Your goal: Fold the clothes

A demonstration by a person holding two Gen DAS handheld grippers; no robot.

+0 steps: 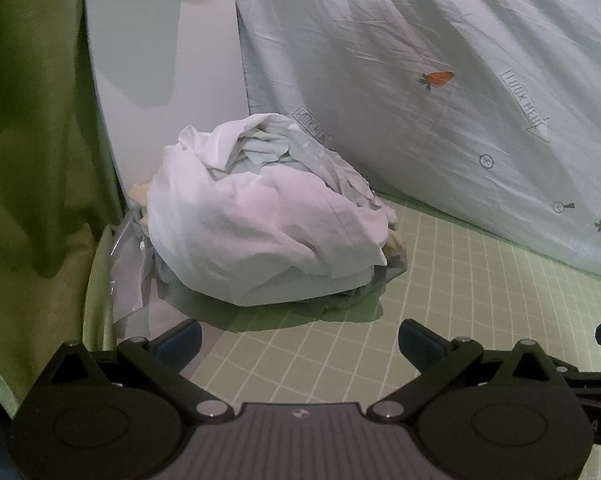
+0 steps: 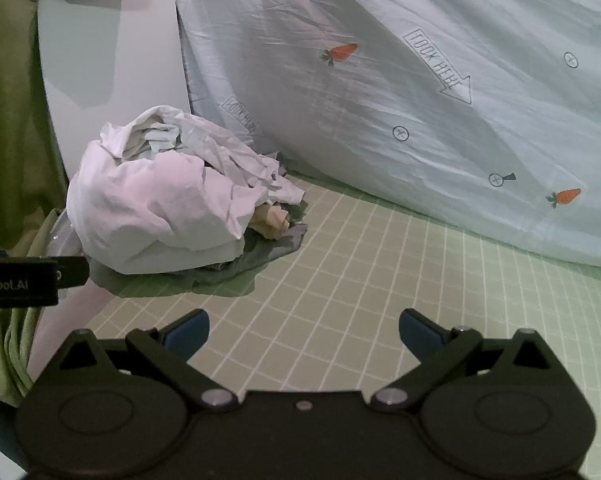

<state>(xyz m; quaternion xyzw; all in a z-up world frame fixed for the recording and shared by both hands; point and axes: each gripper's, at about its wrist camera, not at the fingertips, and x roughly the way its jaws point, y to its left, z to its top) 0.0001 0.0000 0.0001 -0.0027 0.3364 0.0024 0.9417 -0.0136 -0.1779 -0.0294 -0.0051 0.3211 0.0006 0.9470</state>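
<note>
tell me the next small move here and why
Probably bring the left gripper forward to the white garment topping the crumpled pile and pinch an edge. Both grippers, the right gripper too, are open and empty over the bare green grid mat; nothing is spread out for folding yet, and the pile sits nearer the left side.

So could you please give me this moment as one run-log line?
left gripper: open, empty | right gripper: open, empty | clothes pile: crumpled, untouched, on green grid mat
</note>
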